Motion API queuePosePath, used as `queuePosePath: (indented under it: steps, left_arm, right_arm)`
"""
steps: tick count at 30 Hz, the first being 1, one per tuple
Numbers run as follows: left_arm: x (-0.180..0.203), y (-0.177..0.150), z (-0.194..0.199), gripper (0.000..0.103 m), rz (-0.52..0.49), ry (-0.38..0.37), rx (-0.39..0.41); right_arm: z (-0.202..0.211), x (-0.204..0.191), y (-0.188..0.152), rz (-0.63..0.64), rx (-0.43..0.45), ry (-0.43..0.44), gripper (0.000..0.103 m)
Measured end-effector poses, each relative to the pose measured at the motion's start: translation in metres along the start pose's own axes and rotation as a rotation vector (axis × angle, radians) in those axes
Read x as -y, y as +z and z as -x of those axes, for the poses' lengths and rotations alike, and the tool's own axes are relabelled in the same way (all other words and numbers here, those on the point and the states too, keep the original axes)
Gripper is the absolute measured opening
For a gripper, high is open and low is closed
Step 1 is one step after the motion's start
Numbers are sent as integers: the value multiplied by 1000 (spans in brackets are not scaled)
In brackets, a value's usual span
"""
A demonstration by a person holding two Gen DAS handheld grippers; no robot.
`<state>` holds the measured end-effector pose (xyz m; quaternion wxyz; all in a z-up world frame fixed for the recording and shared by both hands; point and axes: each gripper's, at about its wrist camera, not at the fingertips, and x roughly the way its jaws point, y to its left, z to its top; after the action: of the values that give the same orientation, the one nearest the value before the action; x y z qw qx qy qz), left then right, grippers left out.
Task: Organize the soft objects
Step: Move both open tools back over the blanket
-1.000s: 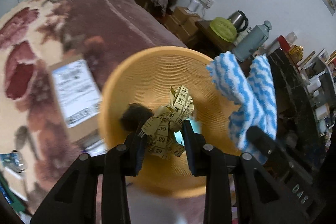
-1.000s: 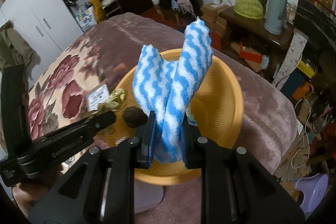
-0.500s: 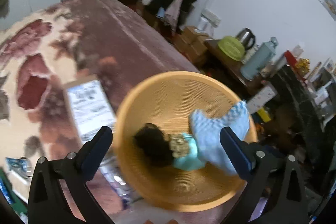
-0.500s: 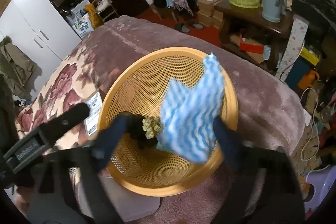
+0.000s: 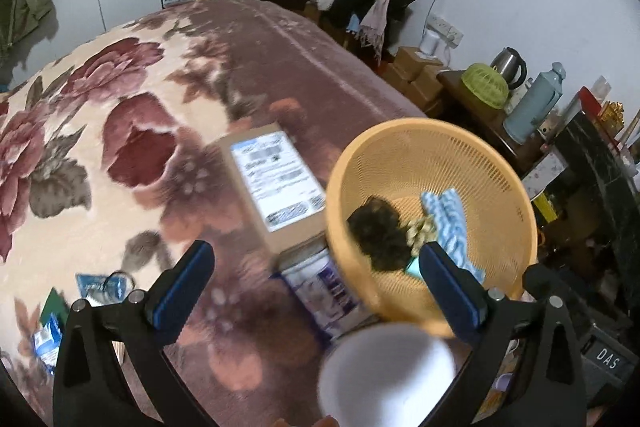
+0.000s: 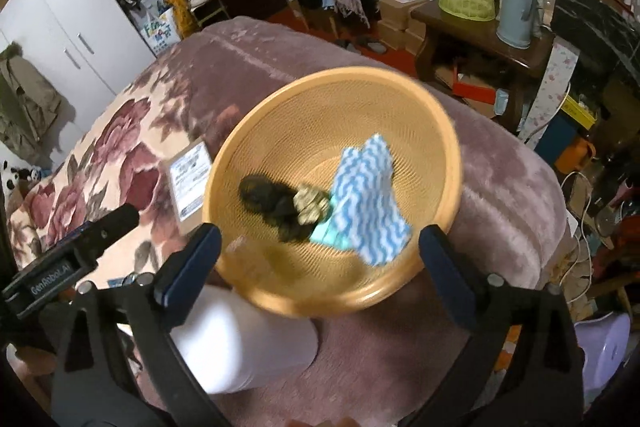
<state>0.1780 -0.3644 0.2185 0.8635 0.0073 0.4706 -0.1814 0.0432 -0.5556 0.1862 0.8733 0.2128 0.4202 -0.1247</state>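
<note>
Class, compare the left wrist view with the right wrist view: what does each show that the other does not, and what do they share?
Only the left wrist view shows the blue packets lying on the floral blanket at lower left.

Only the right wrist view shows the purple stool, the panda toy, and the left tongs' body from the side.

Both show the orange basket holding the blue-and-white cloth, a dark fuzzy object and the wadded tape measure, plus the cardboard box. Both tongs, left and right, are wide open and empty.

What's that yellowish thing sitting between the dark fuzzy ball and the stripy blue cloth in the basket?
A crumpled tape measure, between fuzzy ball and cloth in the basket, clearest in the right wrist view.
</note>
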Motion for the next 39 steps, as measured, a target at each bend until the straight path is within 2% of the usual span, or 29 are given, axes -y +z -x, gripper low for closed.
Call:
queuePosePath:
  steps: [4,14,25,31,39]
  left_arm:
    - [-24,-18,11,102,9,12,-9]
    - [-116,-52,43,102,79,74,-9]
    - [-209,-95,70,102,169,133,-3]
    - [-242,-118,76,102,207,156,-14]
    - [-267,-146,75,102,240,164,-44]
  right_arm:
    - [2,-24,-12,40,-12,13,100]
    - [-3,-106,-45,174,-55,71,100]
    - [-15,-189,-98,322,-119,107,100]
    - [-22,-216,-123,374,-159,113,100]
    - [-31,-236,-152,406,-205,124,101]
